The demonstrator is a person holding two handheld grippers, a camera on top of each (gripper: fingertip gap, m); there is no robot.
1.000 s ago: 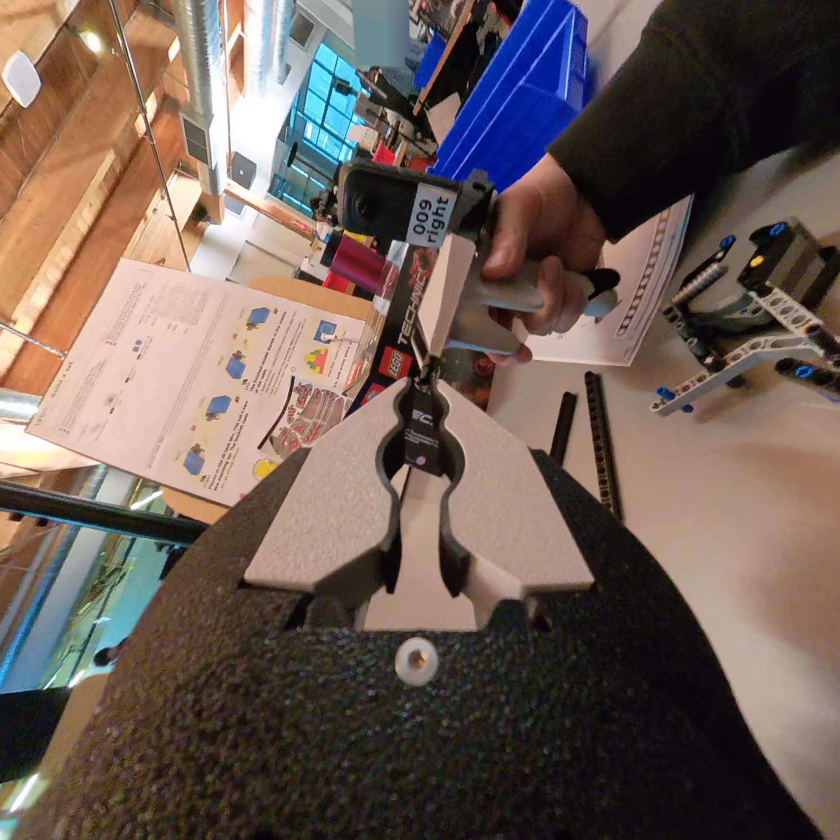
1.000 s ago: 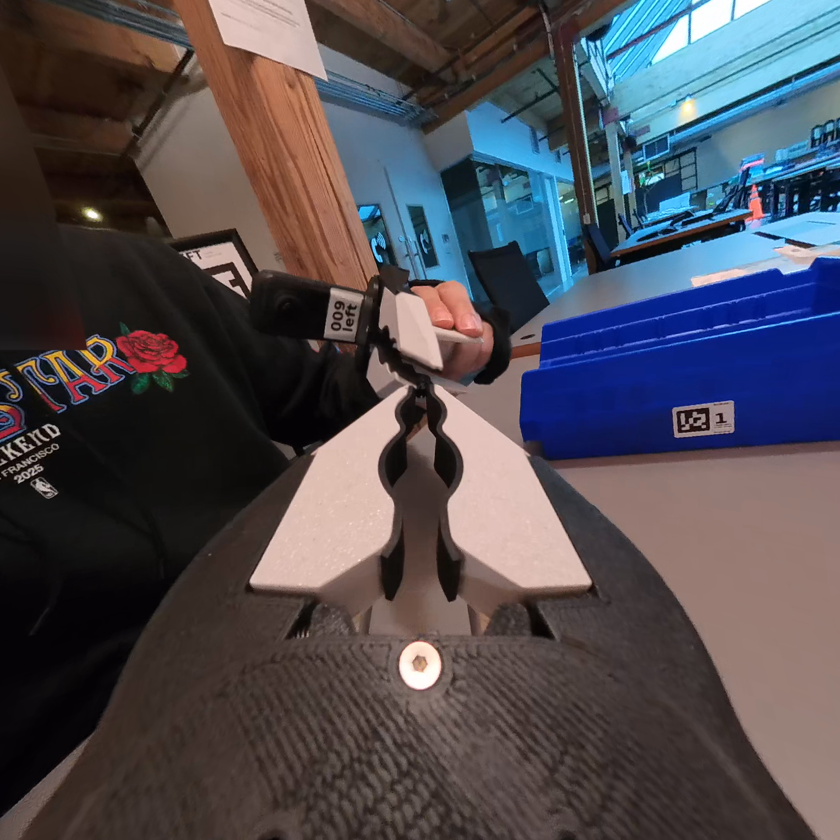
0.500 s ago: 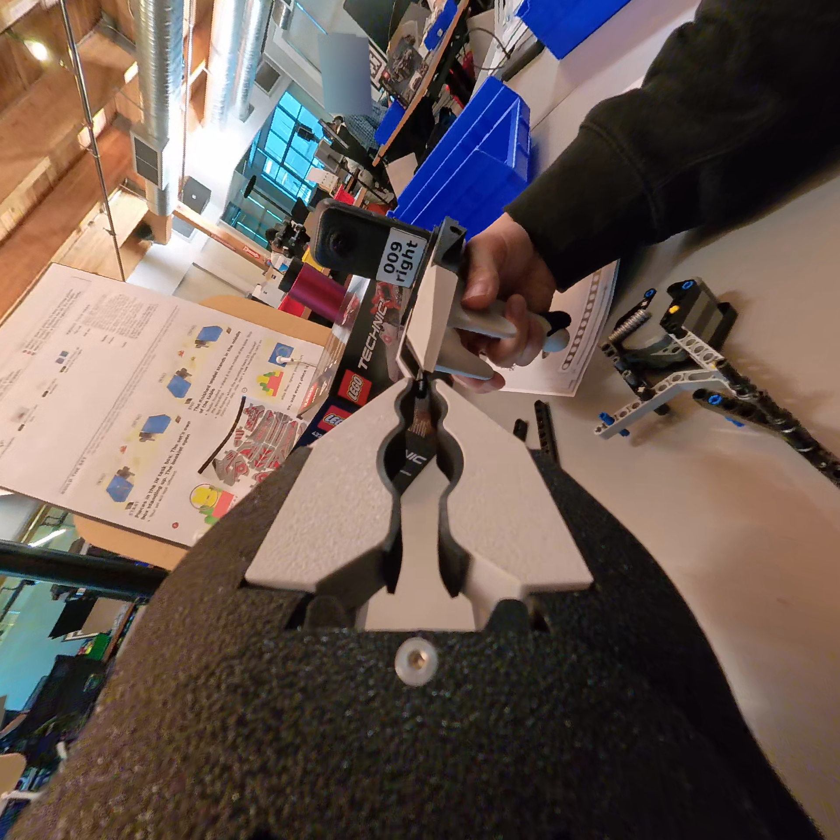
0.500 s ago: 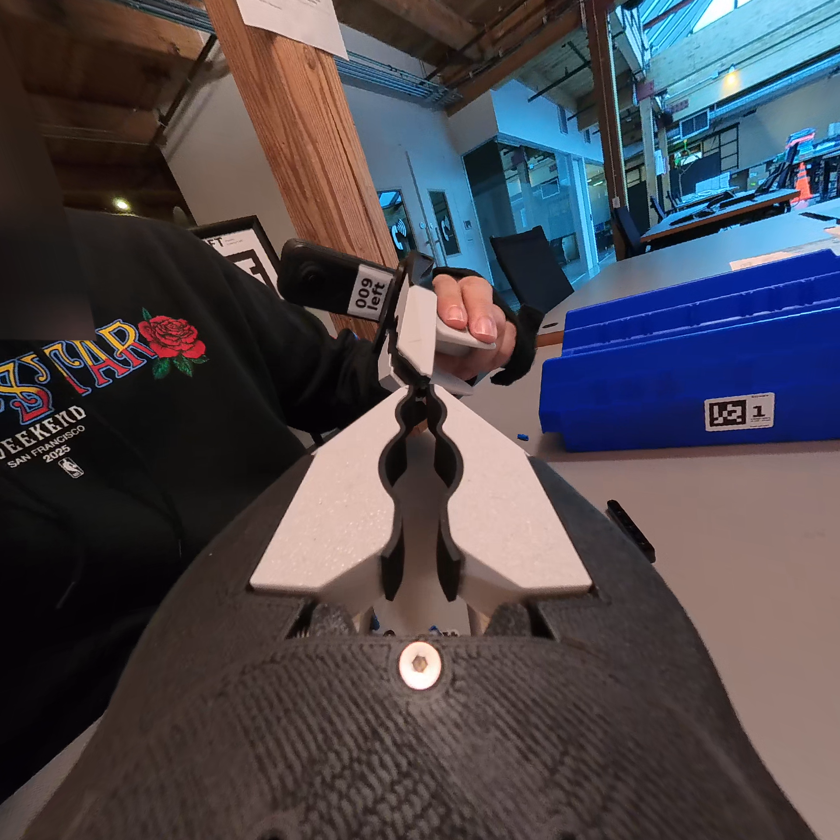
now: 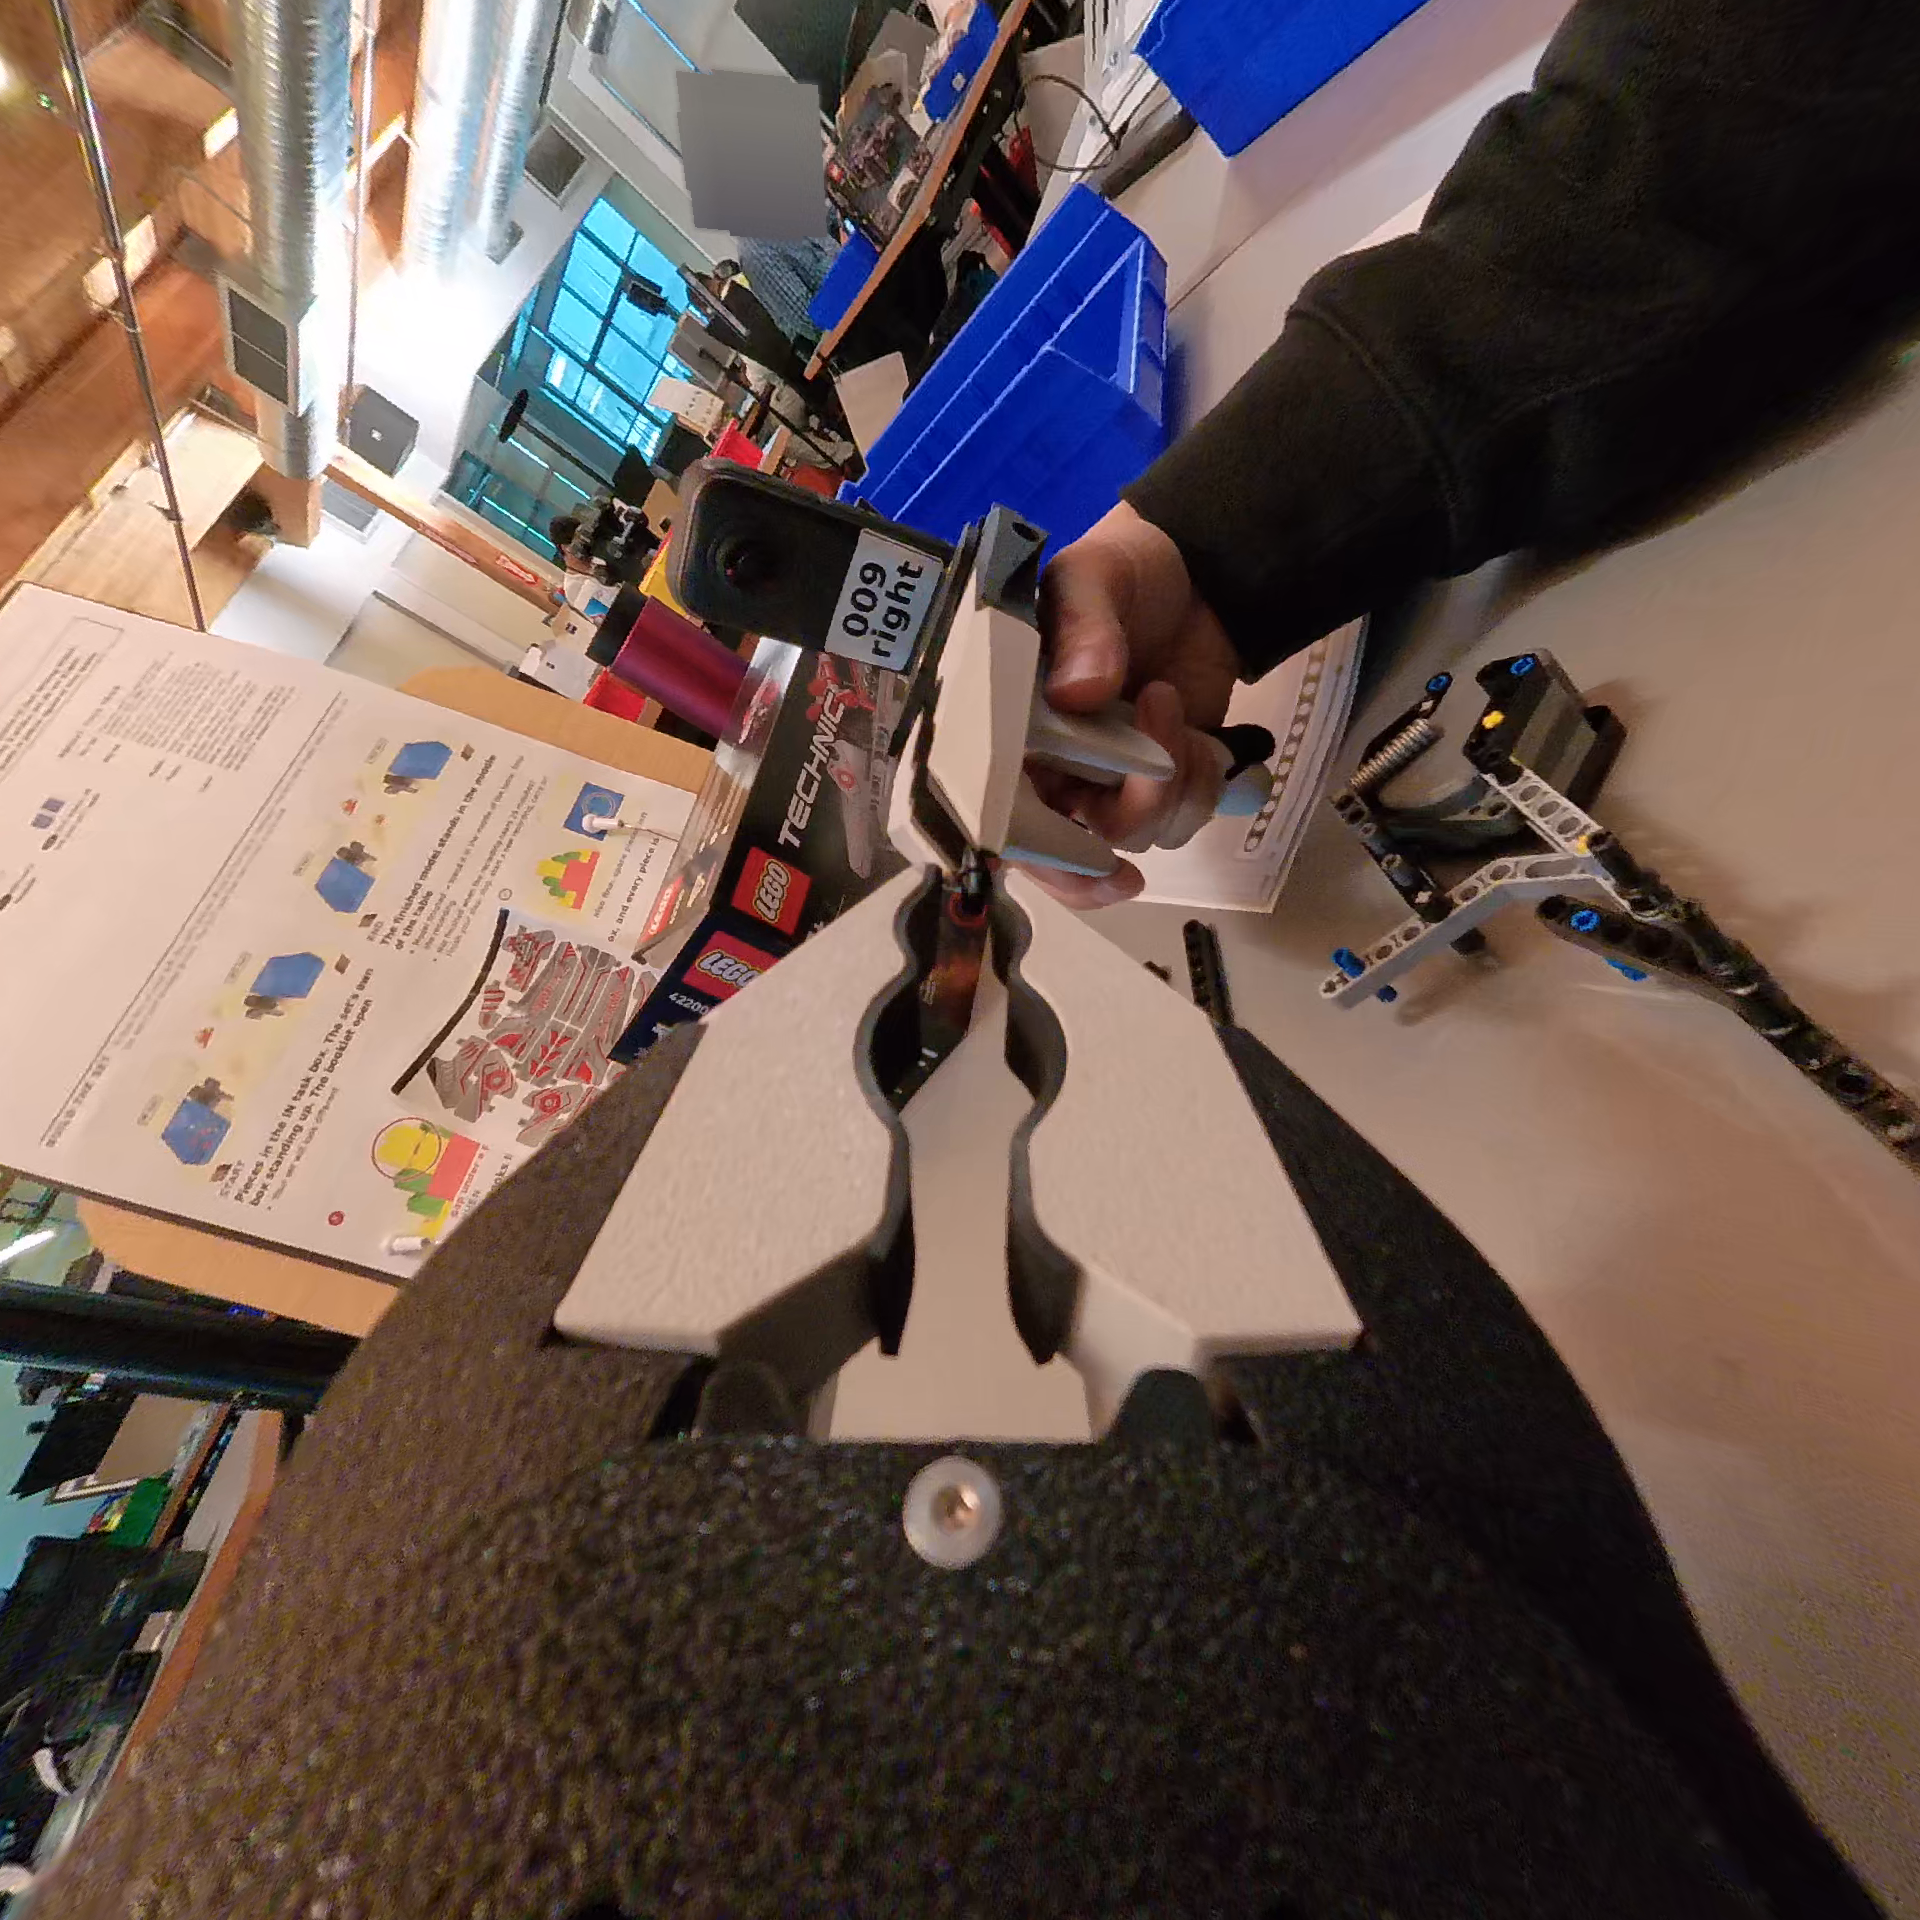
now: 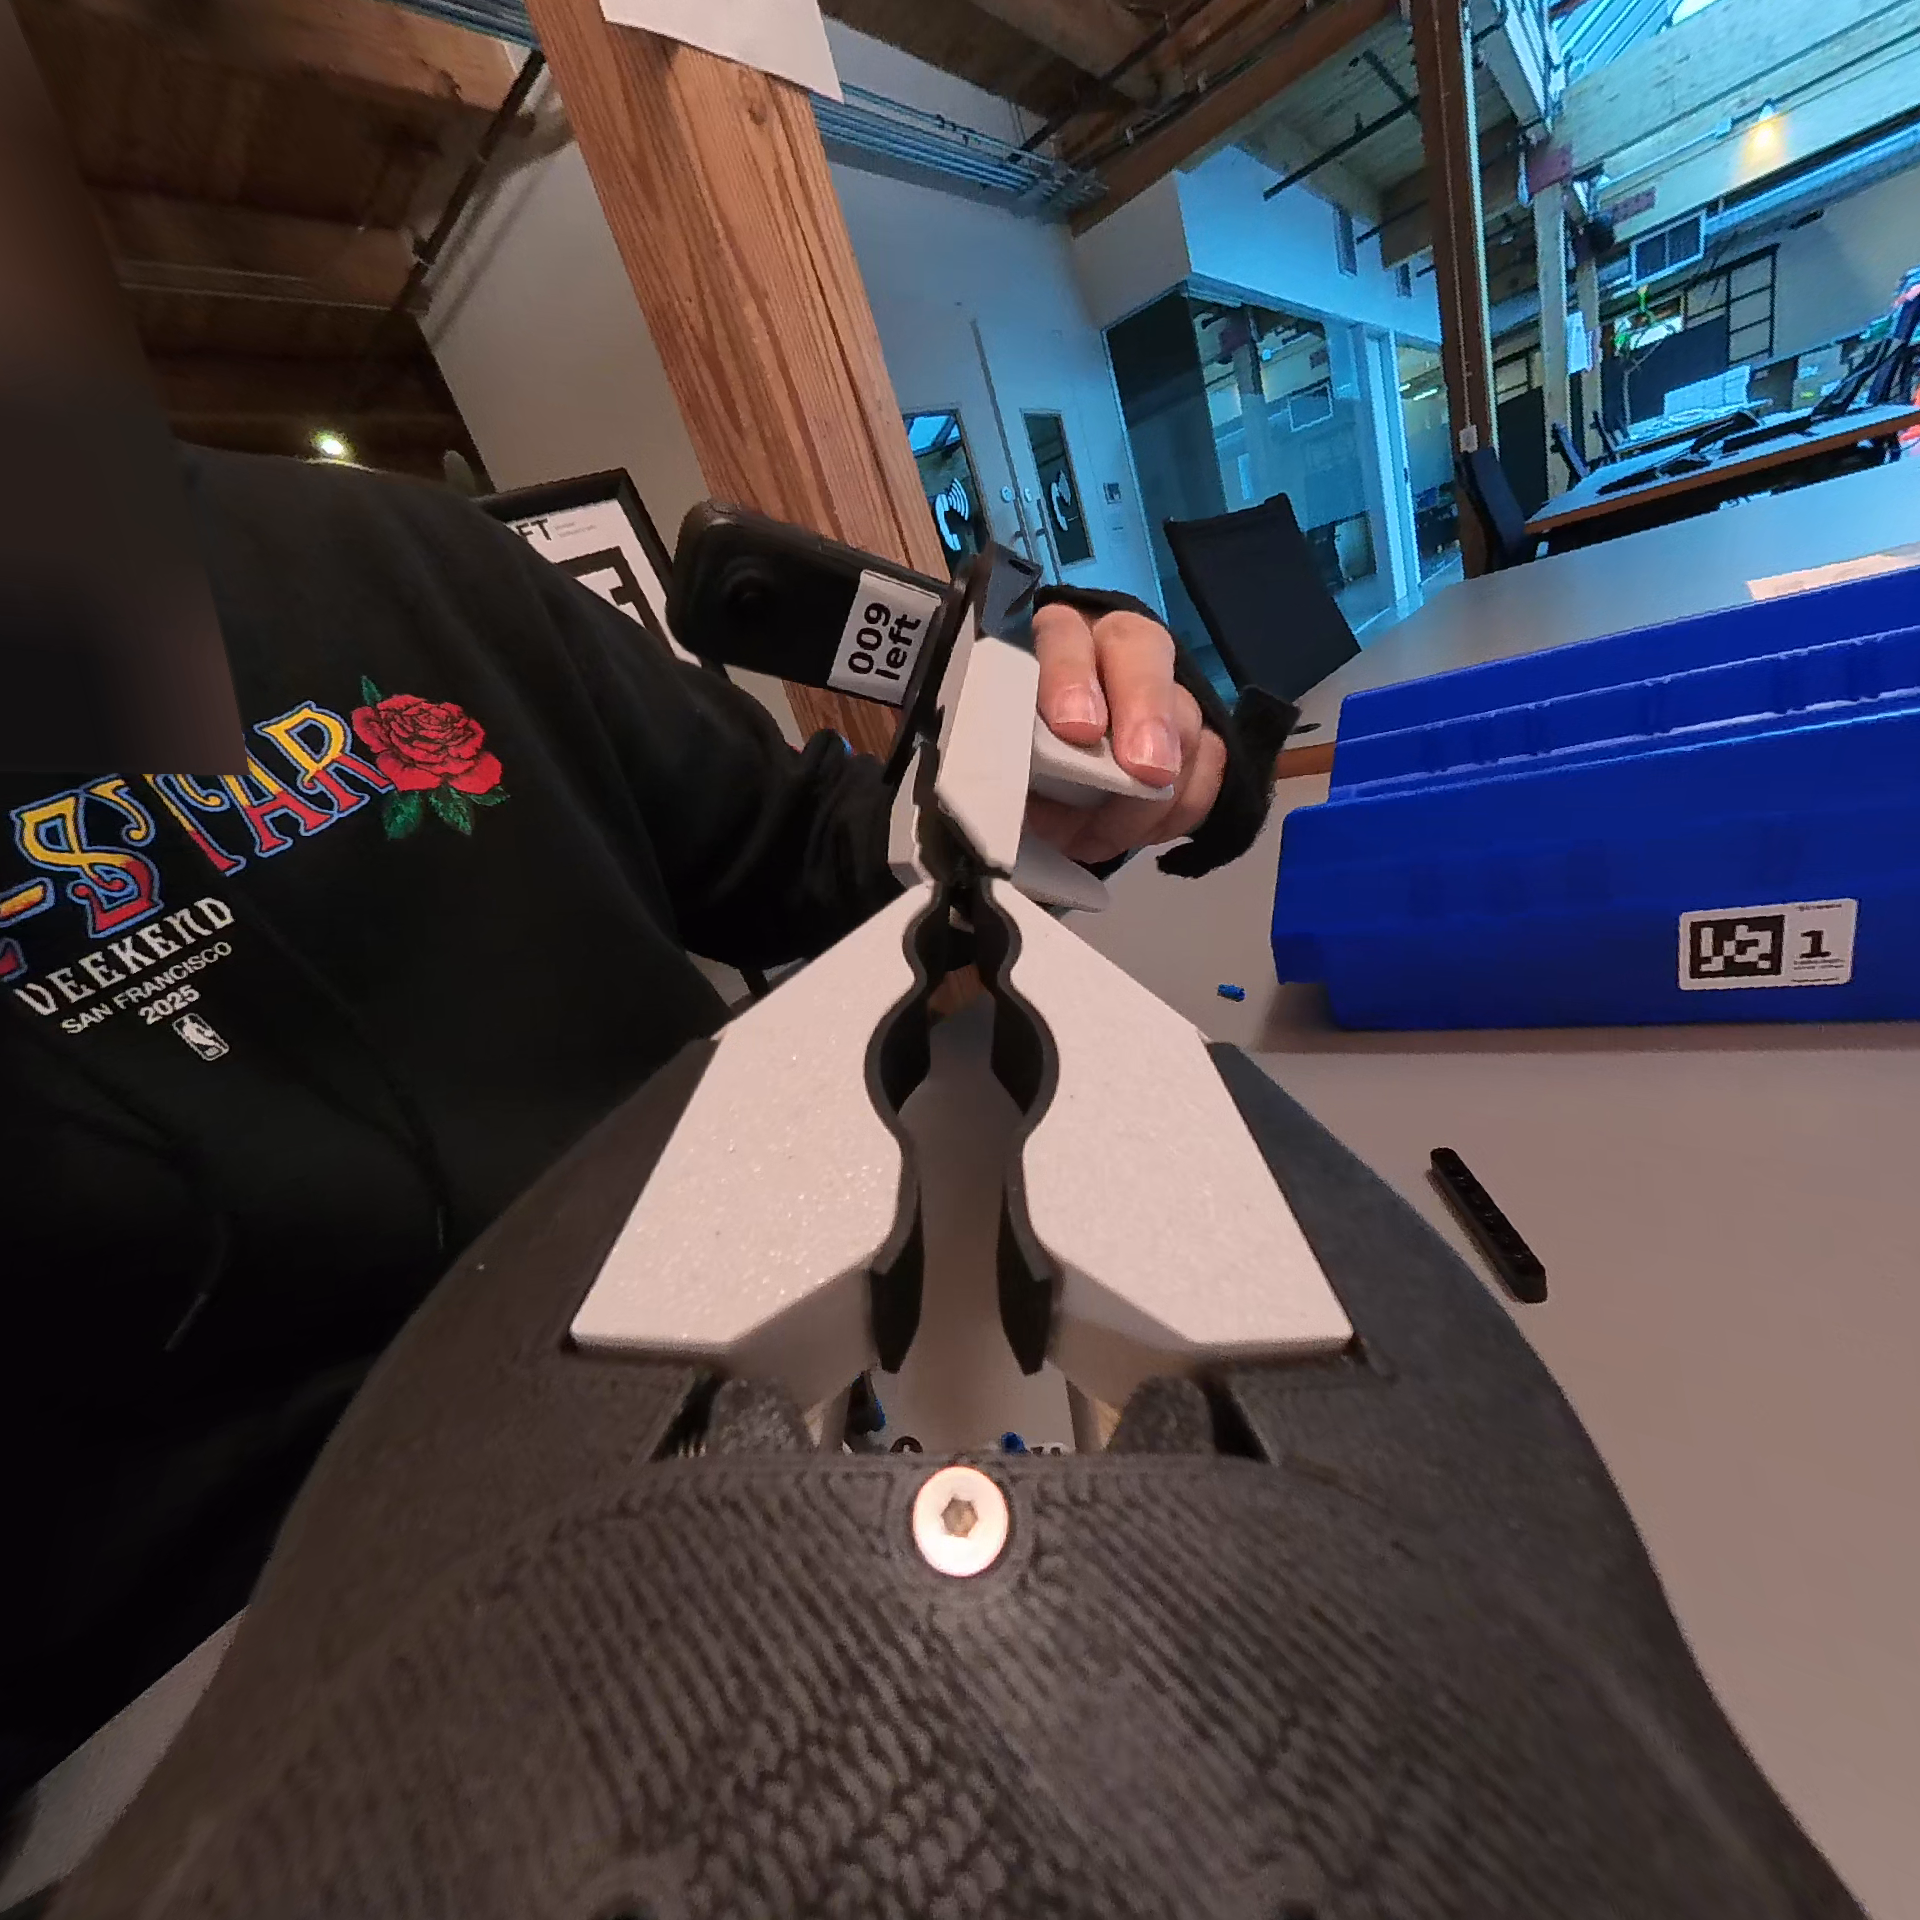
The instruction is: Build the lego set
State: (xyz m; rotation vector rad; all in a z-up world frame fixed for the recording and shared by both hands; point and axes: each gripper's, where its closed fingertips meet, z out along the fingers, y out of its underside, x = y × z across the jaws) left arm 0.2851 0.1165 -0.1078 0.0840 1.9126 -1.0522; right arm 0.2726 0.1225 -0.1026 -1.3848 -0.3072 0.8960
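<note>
My left gripper [image 5: 964,902] and right gripper [image 6: 958,902] meet tip to tip in the air above the table. Both are pinched shut on a small black lego piece [image 5: 971,885] held between the two tips; it also shows in the right wrist view [image 6: 961,881]. Its shape is too small to tell. The right gripper [image 5: 951,847] faces me in the left wrist view, and the left gripper [image 6: 951,857] faces me in the right wrist view. A partly built model [image 5: 1496,862] of grey beams, blue pins and a long black beam lies on the table to the right.
The lego box [image 5: 790,852], an instruction sheet [image 5: 260,914] and a booklet [image 5: 1283,810] stand behind the grippers. Blue bins [image 5: 1039,416] [image 6: 1610,831] sit on the table. Loose black beams [image 5: 1205,966] [image 6: 1486,1226] and a blue pin [image 6: 1231,992] lie nearby. The person's torso [image 6: 312,987] is at left. Less than 4 cm separates the two grippers' tips.
Both grippers have stayed tip to tip on the small piece while swinging together. The model now sits farther off in the left view, and a black beam has come into the right view.
</note>
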